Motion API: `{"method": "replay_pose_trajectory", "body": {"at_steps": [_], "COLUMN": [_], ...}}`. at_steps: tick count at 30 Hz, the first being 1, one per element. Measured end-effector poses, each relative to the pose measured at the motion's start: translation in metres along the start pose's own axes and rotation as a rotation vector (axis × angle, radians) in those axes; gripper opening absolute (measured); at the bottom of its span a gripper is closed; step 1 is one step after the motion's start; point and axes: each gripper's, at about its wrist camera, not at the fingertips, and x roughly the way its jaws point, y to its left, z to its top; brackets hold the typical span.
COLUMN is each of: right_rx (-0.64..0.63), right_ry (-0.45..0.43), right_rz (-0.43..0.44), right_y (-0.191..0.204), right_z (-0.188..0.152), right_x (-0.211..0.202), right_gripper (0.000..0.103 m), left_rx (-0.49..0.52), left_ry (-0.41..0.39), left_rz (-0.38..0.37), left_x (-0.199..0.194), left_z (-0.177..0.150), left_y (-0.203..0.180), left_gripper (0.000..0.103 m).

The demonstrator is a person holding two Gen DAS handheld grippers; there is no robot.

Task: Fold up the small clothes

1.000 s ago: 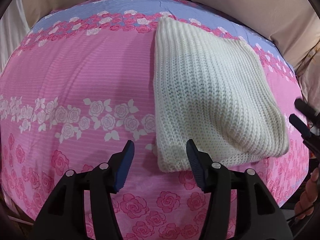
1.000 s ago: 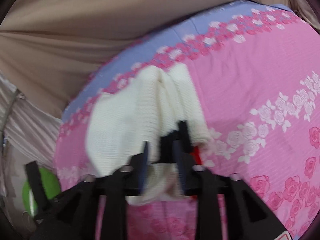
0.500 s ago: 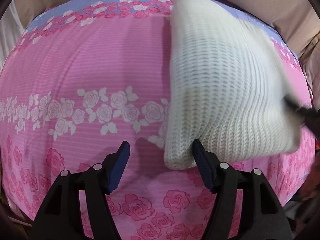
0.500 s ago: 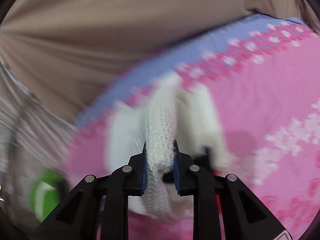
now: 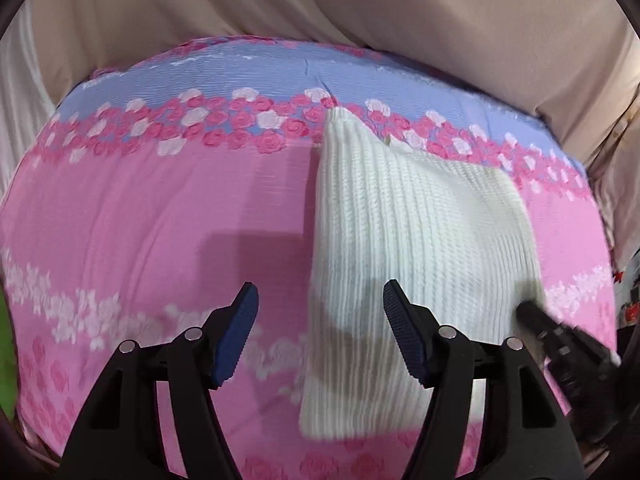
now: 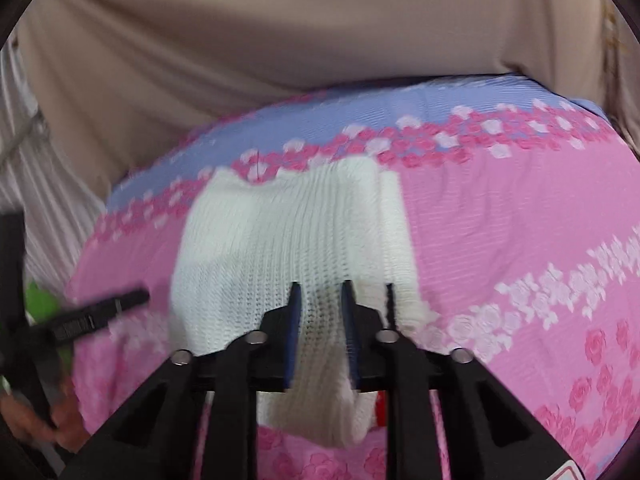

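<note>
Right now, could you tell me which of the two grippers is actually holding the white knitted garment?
The right gripper: its jaws are shut on a fold at the near edge of the white knitted garment. The left gripper is open, pinching nothing.

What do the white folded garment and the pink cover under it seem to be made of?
White garment: chunky knit, probably wool or acrylic yarn; vertical ribs and open stitches show, matte and soft, bunching where the right gripper pinches it.
Pink cover: thin woven fabric, likely cotton or a blend; fine horizontal ribbing, printed roses, matte, lying smooth.
</note>
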Motion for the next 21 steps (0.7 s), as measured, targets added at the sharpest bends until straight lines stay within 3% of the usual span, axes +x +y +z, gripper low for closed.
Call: {"method": "replay_pose_trajectory", "body": {"at_steps": [2,8,10,14,16,17,18,21], "right_rx": [-0.005,0.014,-0.011,0.029,0.063,0.070,0.086,0.165], "right_ry": [0.064,-0.024,0.070,0.034,-0.013,-0.016,-0.010,0.067], "right_rz": [-0.036,-0.016,-0.055,-0.026,-0.012,-0.023,-0.030,0.066], "right_y": [-0.013,-0.012,-0.016,-0.017,-0.021,-0.024,-0.027,-0.035], "right_z": [-0.010,0.001,-0.006,-0.002,-0.005,-0.010,-0.018,-0.044], "right_x": [0.035,-0.001,0.029,0.007,-0.021,-0.029,-0.036,-0.029], "right_gripper": [0.000,0.000,0.000,0.001,0.015,0.033,0.043,0.043], "left_rx": [0.033,0.020,0.004,-0.026,-0.055,-0.064,-0.063,-0.048], "left_ry": [0.031,0.009,0.015,-0.006,-0.015,-0.006,0.007,0.041], "left_rz": [0.031,0.064,0.058,0.004,-0.026,-0.037,-0.039,-0.031], "left_x": [0.025,0.032,0.031,0.002,-0.012,-0.019,-0.020,-0.020], "left_z": [-0.001,-0.001,-0.003,-0.005,-0.014,-0.025,-0.032,-0.058], "left_y": [-0.009,-0.006,-0.004,0.005,0.013,0.018,0.020,0.021], "left_gripper": [0.065,0.078,0.079,0.077,0.078,0.079,0.079,0.079]}}
